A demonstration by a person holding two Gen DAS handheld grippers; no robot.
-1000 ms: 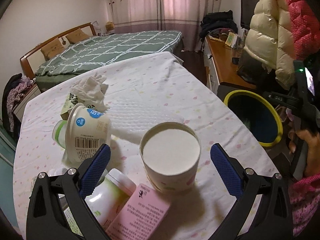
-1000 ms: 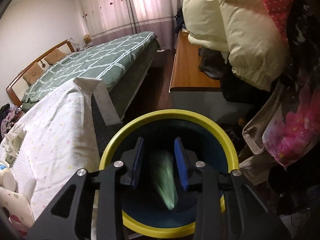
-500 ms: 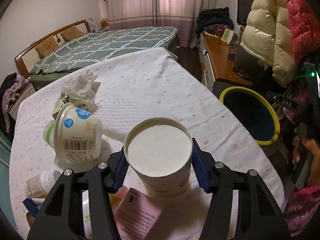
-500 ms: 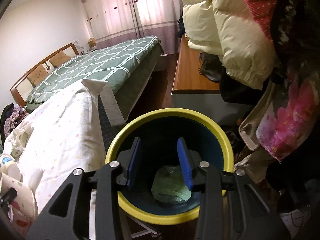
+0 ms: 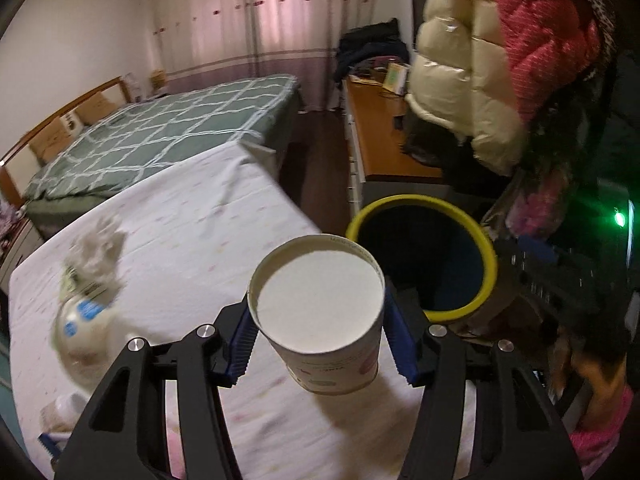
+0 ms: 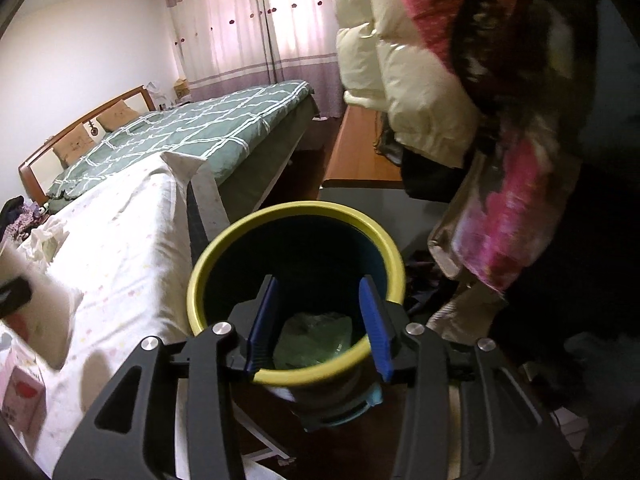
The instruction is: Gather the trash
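Left wrist: paper cup between pads

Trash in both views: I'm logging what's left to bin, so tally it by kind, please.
Paper cups: 1, held in the left gripper
Yogurt tubs: 1
Crumpled tissues: 1
Pink cartons: 1
Small bottles: 1
Green wrappers in the bin: 1
Total: 6

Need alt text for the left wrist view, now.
The left claw grips a white paper cup between its blue pads, lifted above the tablecloth-covered table. Just beyond it stands a dark bin with a yellow rim; blurred trash, including a yogurt tub and crumpled tissue, remains at left.
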